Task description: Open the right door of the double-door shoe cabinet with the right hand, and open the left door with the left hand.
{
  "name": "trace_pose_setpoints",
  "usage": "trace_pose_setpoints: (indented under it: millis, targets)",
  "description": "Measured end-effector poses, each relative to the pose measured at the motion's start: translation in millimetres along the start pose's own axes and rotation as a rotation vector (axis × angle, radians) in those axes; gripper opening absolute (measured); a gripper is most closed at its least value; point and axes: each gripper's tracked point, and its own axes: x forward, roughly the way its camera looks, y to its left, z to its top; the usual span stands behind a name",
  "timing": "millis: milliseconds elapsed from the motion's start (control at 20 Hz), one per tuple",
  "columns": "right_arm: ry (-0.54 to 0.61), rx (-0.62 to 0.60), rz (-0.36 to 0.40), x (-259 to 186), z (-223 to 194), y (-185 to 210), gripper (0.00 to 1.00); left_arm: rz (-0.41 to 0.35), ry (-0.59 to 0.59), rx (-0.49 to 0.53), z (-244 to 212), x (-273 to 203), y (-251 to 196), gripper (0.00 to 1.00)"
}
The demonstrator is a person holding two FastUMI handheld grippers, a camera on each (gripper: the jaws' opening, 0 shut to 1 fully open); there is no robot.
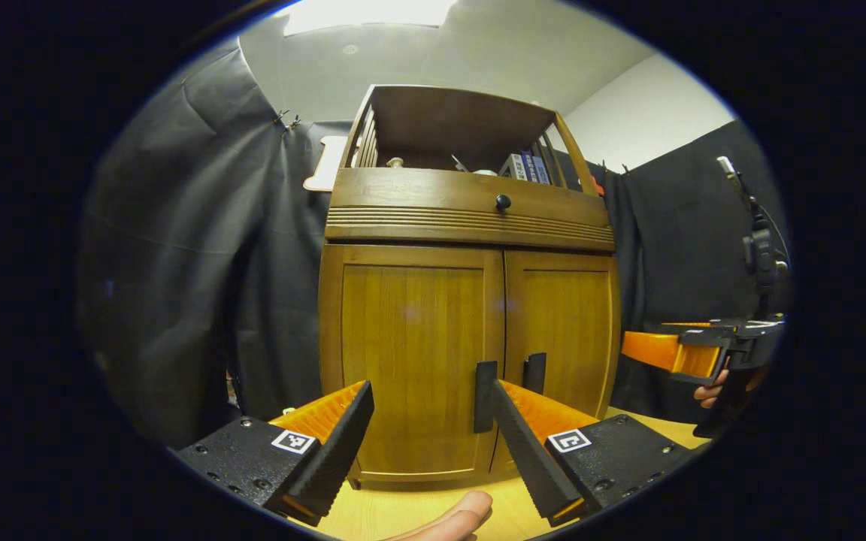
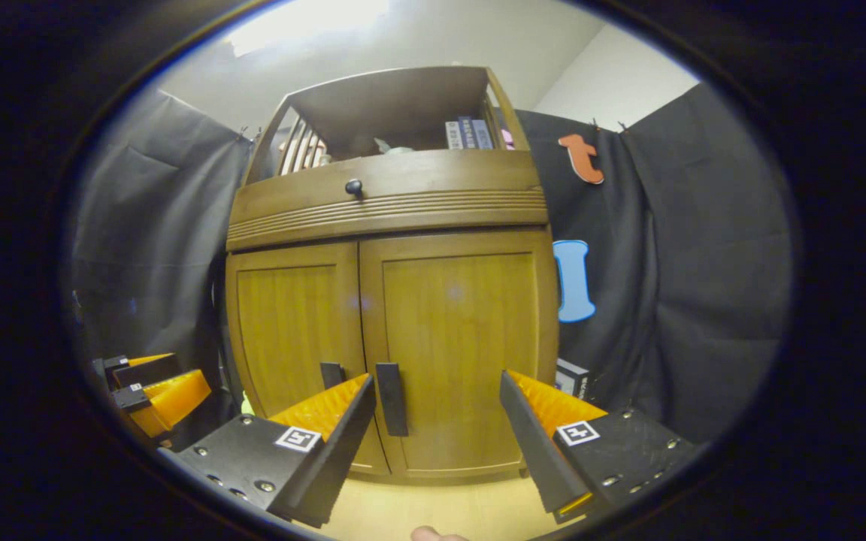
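A brown wooden shoe cabinet (image 1: 470, 225) stands ahead with both doors closed. In the left gripper view its left door (image 1: 412, 353) carries a dark vertical handle (image 1: 485, 396) and its right door (image 1: 564, 334) another handle (image 1: 534, 373). My left gripper (image 1: 433, 398) is open in front of the left door, its right finger close by the left handle. In the right gripper view the right door (image 2: 459, 353) and its handle (image 2: 392, 399) lie ahead, beside the left door's handle (image 2: 331, 373). My right gripper (image 2: 437, 391) is open before the right door, with that handle just right of its left finger.
The cabinet has a drawer with a round knob (image 1: 503, 201) and an open top shelf holding books (image 1: 525, 167). It stands on a light wooden surface (image 1: 410, 511). Black cloth hangs on both sides. The other gripper (image 1: 692, 353) and a hand (image 1: 707, 392) appear at the right.
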Motion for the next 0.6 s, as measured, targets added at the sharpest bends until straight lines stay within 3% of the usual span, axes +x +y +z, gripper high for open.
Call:
trace_pose_setpoints:
  millis: [300,450,500,600]
  targets:
    - [0.046,-0.070,0.034,53.7,-24.0,35.0,0.98,0.003,0.013,-0.008,-2.2,3.1,4.2,0.96]
    - [0.088,-0.058,0.054,80.1,-44.0,52.3,0.94,0.004,0.025,-0.016,-0.3,10.7,12.9,0.95]
    - [0.102,-0.055,0.057,88.4,-53.1,56.1,0.98,0.008,0.031,-0.018,-2.3,11.1,14.3,0.96]
    - [0.122,-0.055,0.050,105.3,-64.0,59.3,0.94,0.019,0.041,-0.025,-3.5,14.5,20.8,0.95]
